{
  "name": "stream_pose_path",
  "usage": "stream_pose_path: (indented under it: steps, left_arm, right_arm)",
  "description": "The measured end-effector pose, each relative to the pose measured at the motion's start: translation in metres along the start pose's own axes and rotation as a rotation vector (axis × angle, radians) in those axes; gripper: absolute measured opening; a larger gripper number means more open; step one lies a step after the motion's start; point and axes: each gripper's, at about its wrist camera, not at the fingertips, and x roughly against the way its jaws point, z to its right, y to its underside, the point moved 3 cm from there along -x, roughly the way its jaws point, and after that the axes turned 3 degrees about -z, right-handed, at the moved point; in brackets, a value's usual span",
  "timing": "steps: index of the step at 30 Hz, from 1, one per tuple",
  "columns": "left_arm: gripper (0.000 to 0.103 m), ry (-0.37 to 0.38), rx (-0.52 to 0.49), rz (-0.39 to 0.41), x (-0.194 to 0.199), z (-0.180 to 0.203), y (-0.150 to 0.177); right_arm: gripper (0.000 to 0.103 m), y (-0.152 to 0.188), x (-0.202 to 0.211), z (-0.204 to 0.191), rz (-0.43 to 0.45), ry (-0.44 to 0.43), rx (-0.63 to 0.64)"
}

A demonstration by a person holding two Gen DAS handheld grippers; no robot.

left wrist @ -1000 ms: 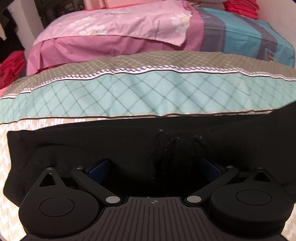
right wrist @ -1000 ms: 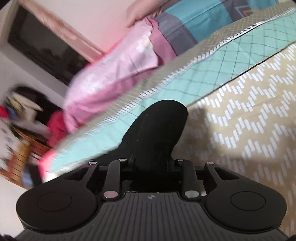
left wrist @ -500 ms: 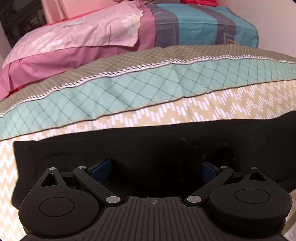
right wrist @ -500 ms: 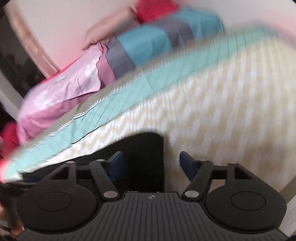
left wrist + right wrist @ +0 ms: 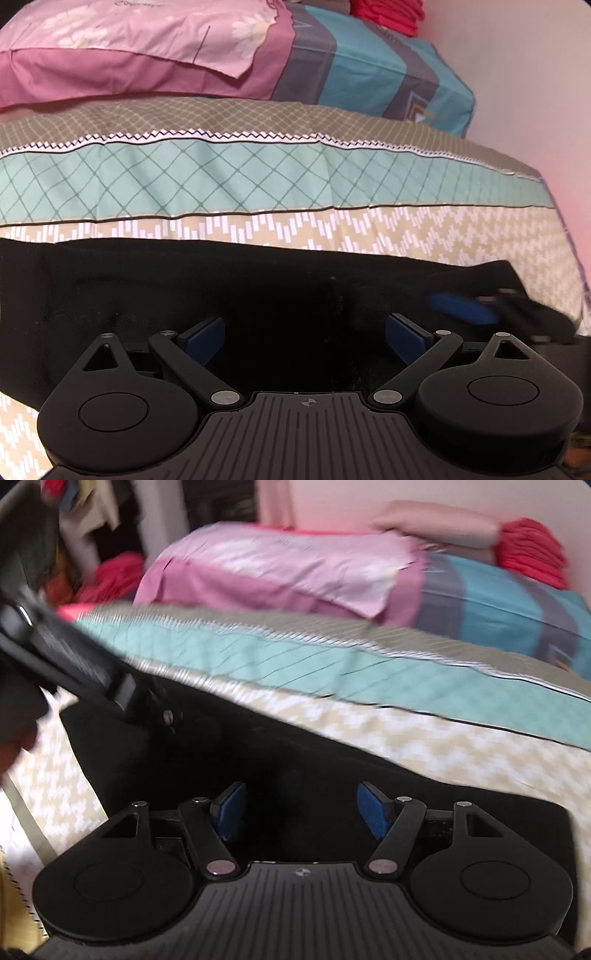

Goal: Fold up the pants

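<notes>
From the left wrist camera, the black pants lie as a wide dark band across the near part of the bedspread, which carries a beige-and-white zigzag strip just beyond the pants, then a teal diamond-check strip, then an olive lattice strip. The left gripper hovers low over the pants with its blue-padded fingers spread wide and nothing between them. To the right, over the same cloth, the right gripper shows as a blurred blue pad and black linkage near the pants' right end. Beyond the bedspread sits a pink pillow printed with white daisies; it bears a line of script near its top edge, too small to read. Beside it lies a teal-and-grey striped pillow, and red folded cloth sits behind that. From the right wrist camera, which is blurred, the right gripper likewise stands wide open over the pants, gripping nothing, and the pants run from the lower right up to the left, where the left gripper reaches in over their far end. The pink pillow, striped pillow and red cloth lie beyond the bedspread.
</notes>
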Motion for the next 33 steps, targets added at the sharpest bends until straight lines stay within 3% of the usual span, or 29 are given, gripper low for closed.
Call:
stream_pose_path:
  steps: [3, 8, 9, 17, 24, 30, 33]
  left_arm:
    - [0.103, -0.064, -0.061, 0.009, 0.007, -0.001, 0.002]
    - [0.103, -0.374, -0.225, 0.055, 0.019, -0.006, 0.011]
    - [0.103, -0.404, -0.231, 0.055, 0.020, -0.011, 0.012]
    - [0.103, -0.417, -0.098, 0.026, 0.032, -0.058, 0.019]
    - [0.103, -0.445, -0.010, 0.019, 0.042, -0.098, 0.028]
    - [0.103, -0.484, 0.101, 0.034, 0.063, -0.144, 0.054]
    - [0.103, -0.525, 0.213, 0.078, 0.087, -0.178, 0.081]
  right_arm:
    - [0.078, -0.006, -0.020, -0.010, -0.012, 0.044, 0.034]
    - [0.081, -0.013, -0.028, -0.012, -0.043, 0.082, 0.068]
    - [0.081, -0.014, -0.029, -0.015, -0.050, 0.088, 0.075]
    - [0.079, -0.027, -0.022, -0.024, -0.069, 0.110, 0.107]
    - [0.086, -0.050, -0.005, -0.046, 0.004, 0.113, 0.162]
    - [0.087, -0.066, -0.013, -0.097, 0.058, 0.059, 0.217]
    - [0.087, -0.066, -0.022, -0.143, 0.066, -0.022, 0.265]
